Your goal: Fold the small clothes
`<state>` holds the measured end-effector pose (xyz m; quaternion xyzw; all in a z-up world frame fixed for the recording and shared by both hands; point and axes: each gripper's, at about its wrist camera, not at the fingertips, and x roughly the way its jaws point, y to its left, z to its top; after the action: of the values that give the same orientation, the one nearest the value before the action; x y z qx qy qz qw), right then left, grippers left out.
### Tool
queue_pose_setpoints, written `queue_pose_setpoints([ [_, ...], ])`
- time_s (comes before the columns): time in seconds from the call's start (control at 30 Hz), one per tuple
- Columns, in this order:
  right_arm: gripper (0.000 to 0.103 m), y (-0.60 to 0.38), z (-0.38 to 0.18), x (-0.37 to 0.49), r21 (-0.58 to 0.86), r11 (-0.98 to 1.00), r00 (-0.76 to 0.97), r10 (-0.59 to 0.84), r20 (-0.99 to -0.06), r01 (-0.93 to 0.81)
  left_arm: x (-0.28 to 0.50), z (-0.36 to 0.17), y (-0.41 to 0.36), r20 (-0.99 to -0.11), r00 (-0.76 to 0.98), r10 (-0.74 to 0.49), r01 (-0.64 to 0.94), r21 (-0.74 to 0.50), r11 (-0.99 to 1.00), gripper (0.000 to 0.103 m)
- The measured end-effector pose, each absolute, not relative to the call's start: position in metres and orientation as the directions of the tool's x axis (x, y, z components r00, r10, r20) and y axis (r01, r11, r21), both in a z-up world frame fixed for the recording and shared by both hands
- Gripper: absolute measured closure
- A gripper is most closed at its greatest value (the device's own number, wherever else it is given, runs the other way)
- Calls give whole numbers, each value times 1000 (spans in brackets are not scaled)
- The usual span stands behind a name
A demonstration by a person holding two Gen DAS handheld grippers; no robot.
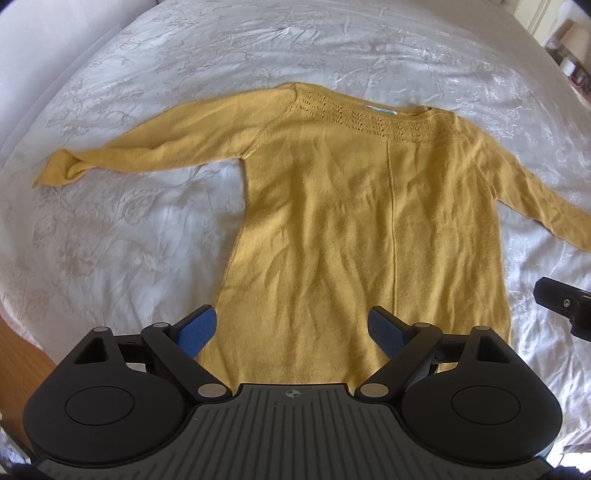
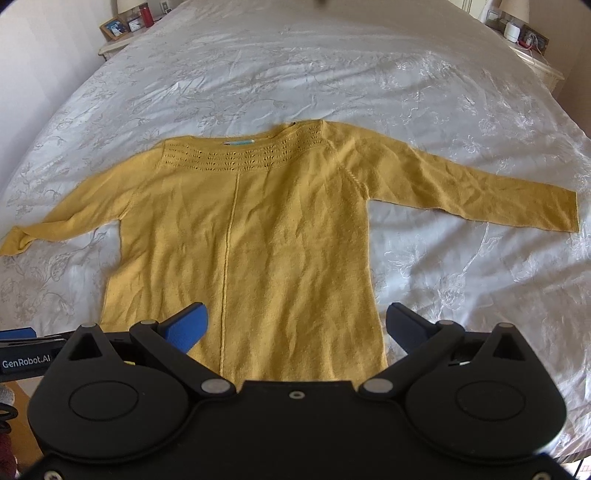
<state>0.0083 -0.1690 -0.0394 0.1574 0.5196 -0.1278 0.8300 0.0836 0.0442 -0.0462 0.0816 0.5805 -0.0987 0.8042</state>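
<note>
Here the yellow sweater point(image 1: 351, 221) lies flat just beyond both gaping, empty claws.

Daylight, both wrist views sharp, heavy fisheye.
Soft light, sheen glare on white bedspread point(image 2: 424, 92); yellow sweater point(image 1: 369, 221) evenly lit, faint crease shadows. Edges bend hard, corners vignette black, no motion blur.

Sweater point(image 2: 258, 229): mustard yellow, openwork lace yoke. Bedspread point(image 2: 332, 74): white, pale floral embroidery. Grippers: black, blue pads point(image 1: 195, 332). Bedside bottle point(image 2: 146, 14): red.
</note>
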Motion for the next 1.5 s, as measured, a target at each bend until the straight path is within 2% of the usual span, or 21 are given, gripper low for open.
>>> queue_pose_setpoints([
  [0.3,2,-174,-46,22,153,869,415,-65,-907,470,125,-52,38,-946,311,-96,355,22,935,14],
  [0.4,12,-192,-48,17,199,828,442,-65,-895,524,136,-51,29,-938,326,-115,398,26,917,16],
  [0.53,12,-238,-54,5,211,776,463,-115,-879,594,145,-48,14,-919,371,-136,415,33,909,18],
  [0.63,13,-285,-62,-4,192,763,486,-178,-856,618,149,-45,0,-904,402,-146,389,24,921,25],
  [0.73,13,-340,-71,-13,155,742,485,-250,-838,652,147,-43,-13,-894,420,-154,346,1,938,38],
  [0.9,13,-432,-91,-25,111,704,458,-326,-827,701,137,-43,-33,-876,459,-149,271,-22,962,39],
  [1.17,13,-540,-132,-38,97,651,417,-357,-836,753,129,-45,-60,-843,532,-83,184,19,983,39],
  [1.47,41,-601,-187,-56,211,554,408,-260,-875,805,130,-65,-65,-889,459,1,175,91,980,39],
  [1.5,46,-603,-189,-56,209,550,404,-262,-876,809,130,-66,-65,-890,456,4,179,96,979,39],
])
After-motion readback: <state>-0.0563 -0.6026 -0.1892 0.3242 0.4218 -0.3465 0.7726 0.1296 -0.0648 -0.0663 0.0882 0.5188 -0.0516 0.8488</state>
